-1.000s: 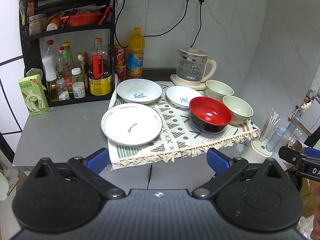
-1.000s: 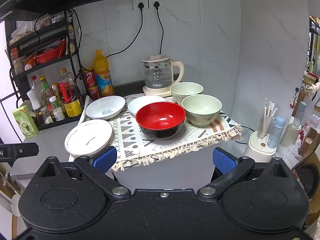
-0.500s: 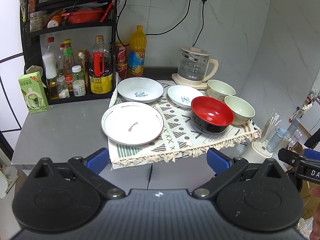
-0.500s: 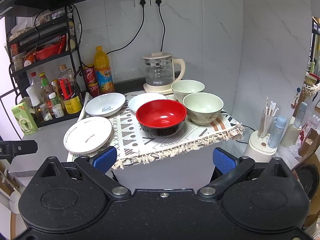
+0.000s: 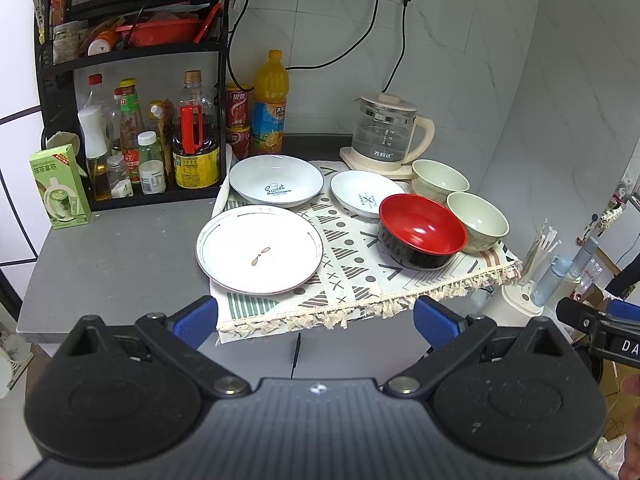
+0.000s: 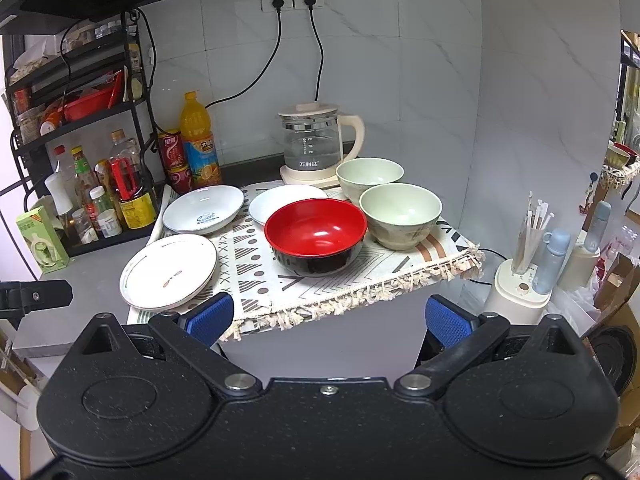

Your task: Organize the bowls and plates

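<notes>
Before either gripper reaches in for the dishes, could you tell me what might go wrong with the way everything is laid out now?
The patterned cloth hangs its fringe over the counter edge, so a gripper could snag it and drag everything along. The large plate lies partly off the cloth near that edge, so it may tip or slide if nudged. The red bowl sits very close to the nearer green bowl, leaving little room for fingers.

A glass kettle [image 5: 387, 135] stands far ahead by the wall; an orange juice bottle [image 5: 269, 103] is ahead-left; a green box [image 5: 58, 186] sits far left.
</notes>
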